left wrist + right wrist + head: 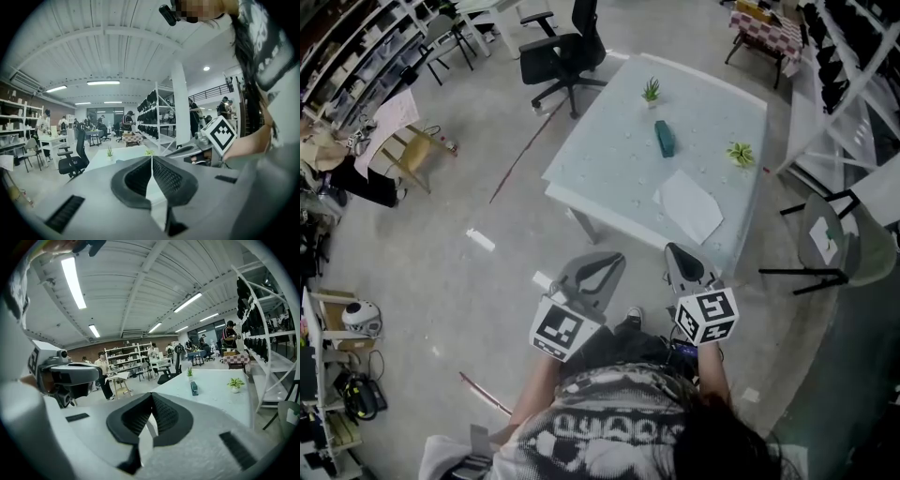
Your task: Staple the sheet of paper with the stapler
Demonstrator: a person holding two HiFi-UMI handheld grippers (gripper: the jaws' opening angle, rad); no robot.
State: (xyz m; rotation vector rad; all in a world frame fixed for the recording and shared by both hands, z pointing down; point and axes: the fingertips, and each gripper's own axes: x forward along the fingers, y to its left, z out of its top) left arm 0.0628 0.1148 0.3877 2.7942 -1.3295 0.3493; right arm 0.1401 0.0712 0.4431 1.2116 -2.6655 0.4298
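- L gripper (152,161): jaws together, nothing betw. them. Its own body blocks most of the table (609,159) in the left gripper view.
- R gripper (151,399): jaws together too, empty.
- Both hang over the floor (487,272), short of the table's near edge.
- Mid-table lies the stapler (665,138). The sheet of paper (690,205) is closer, by the near-right edge, apart from it.
- Paper can't be made out in either gripper view.

Head view: high, steeply down. Both gripper views: low, forward; all share table (609,159).
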